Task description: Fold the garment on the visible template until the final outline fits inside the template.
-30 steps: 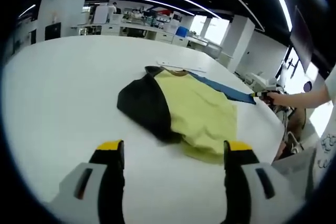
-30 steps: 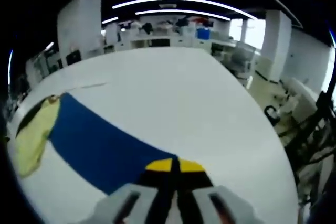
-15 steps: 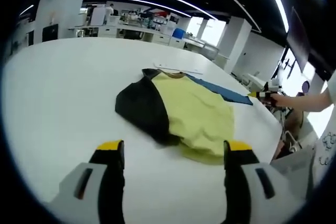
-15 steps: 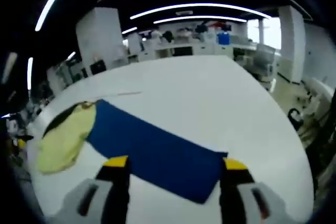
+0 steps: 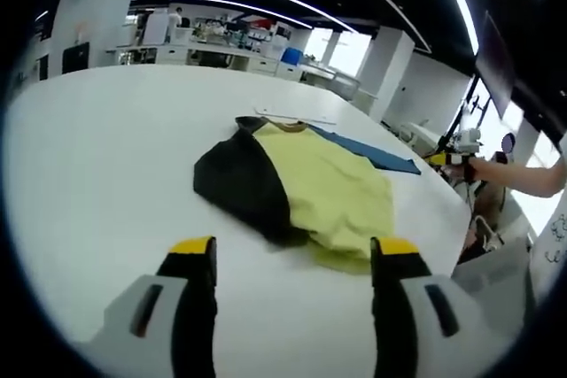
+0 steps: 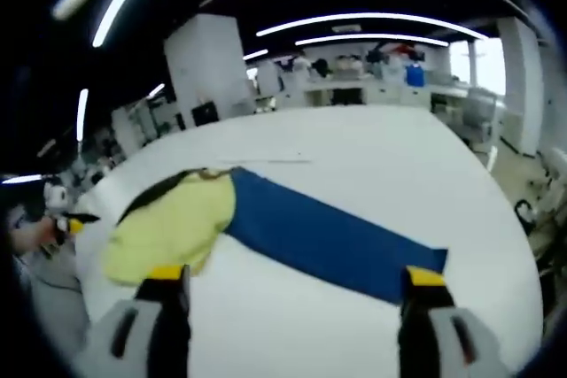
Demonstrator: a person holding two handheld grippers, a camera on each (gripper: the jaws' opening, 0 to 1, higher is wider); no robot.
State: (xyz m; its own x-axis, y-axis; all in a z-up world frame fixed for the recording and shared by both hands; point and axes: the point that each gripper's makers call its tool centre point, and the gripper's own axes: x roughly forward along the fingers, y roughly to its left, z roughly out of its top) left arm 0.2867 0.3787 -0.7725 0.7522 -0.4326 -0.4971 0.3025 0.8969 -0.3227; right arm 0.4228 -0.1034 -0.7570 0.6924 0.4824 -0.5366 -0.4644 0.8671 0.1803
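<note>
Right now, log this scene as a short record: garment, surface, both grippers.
garment: shirt with yellow body, black sleeve and blue sleeve, lying loose on the table
blue sleeve: stretched out flat, away from the body
black sleeve: spread beside the body
surface: white table
left gripper: open, holding nothing, short of the garment
right gripper: open, holding nothing, above the blue sleeve
fold state: not yet folded

Surface: wide white smooth table, also seen in the right gripper view.
Garment: crumpled yellow and black fabric garment lies on the table ahead of the left gripper's jaws; ahead and left of the right gripper's jaws.
Template: long flat blue rectangular template lies on the table ahead of the right gripper's jaws, one end touching the garment; beyond the garment in the left gripper view.
Paper: thin white sheet lies flat just beyond the garment's collar.
</note>
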